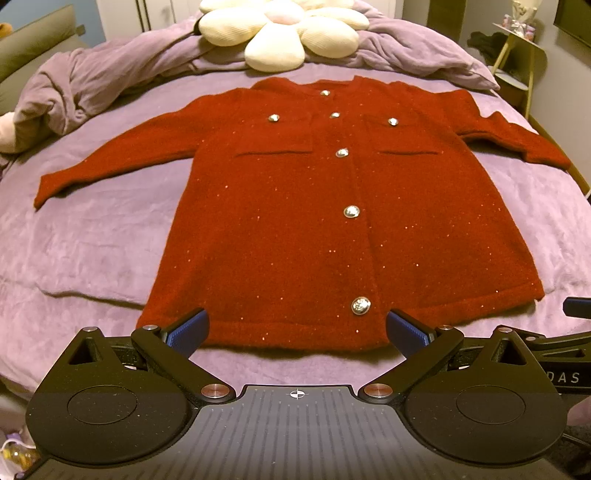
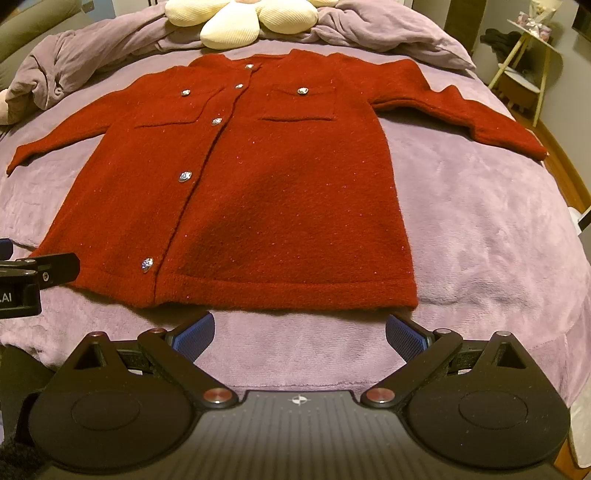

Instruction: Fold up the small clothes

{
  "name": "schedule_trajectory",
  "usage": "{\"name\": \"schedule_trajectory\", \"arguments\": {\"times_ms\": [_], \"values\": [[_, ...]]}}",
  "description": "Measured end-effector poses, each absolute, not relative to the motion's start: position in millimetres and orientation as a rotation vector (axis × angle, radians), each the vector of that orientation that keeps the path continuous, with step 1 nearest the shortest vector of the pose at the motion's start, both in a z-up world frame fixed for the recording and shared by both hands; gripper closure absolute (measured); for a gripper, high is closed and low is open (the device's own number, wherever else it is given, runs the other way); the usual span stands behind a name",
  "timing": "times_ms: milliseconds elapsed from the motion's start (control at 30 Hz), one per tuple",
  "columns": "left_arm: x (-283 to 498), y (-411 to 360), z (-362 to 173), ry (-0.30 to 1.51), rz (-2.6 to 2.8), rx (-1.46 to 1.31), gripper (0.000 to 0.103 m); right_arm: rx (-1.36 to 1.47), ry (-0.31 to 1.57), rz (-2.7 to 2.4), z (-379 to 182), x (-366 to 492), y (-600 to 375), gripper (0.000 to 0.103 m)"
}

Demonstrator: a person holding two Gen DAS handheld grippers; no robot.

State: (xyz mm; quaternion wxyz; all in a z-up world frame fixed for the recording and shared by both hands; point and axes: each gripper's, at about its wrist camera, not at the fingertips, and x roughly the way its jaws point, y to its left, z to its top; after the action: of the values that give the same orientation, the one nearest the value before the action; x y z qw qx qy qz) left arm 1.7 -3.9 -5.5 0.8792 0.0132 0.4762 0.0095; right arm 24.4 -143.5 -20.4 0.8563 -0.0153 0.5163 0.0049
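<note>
1. My left gripper [image 1: 297, 328] has its blue-padded fingers [image 1: 188, 332] spread wide with nothing between them; they hover at the near hem of the red cardigan [image 1: 314, 221], framing its lowest button [image 1: 360, 305].
2. My right gripper [image 2: 299, 332] is likewise spread and holding nothing, its fingers [image 2: 404, 336] just short of the hem [image 2: 288, 295], over bare blanket.
3. In the right wrist view I can see part of the left gripper at the left edge, beside the cardigan's near left corner.
4. The cardigan lies flat and face up on the purple blanket [image 1: 92, 240] covering the bed, buttoned down the front, collar away from me and hem toward me.
5. Both sleeves are stretched outward; the left sleeve [image 1: 110, 158] slopes toward the bed's left side, the right sleeve [image 2: 480, 118] reaches the right edge.
6. Two chest pockets each carry a silver button.
7. Beyond the collar sits a cream flower-shaped cushion [image 1: 284, 33] on a bunched purple duvet [image 1: 92, 81].
8. A small side table [image 2: 528, 55] stands off the bed's far right.
</note>
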Motion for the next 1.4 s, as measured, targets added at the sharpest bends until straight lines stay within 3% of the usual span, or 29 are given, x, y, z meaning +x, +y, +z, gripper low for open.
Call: {"name": "schedule_trajectory", "arguments": {"times_ms": [1400], "values": [[2.7,-4.8,-9.1,1.004,0.022,0.028,0.000,-0.023,1.074,0.008,-19.5,22.4,-145.9,0.004]]}}
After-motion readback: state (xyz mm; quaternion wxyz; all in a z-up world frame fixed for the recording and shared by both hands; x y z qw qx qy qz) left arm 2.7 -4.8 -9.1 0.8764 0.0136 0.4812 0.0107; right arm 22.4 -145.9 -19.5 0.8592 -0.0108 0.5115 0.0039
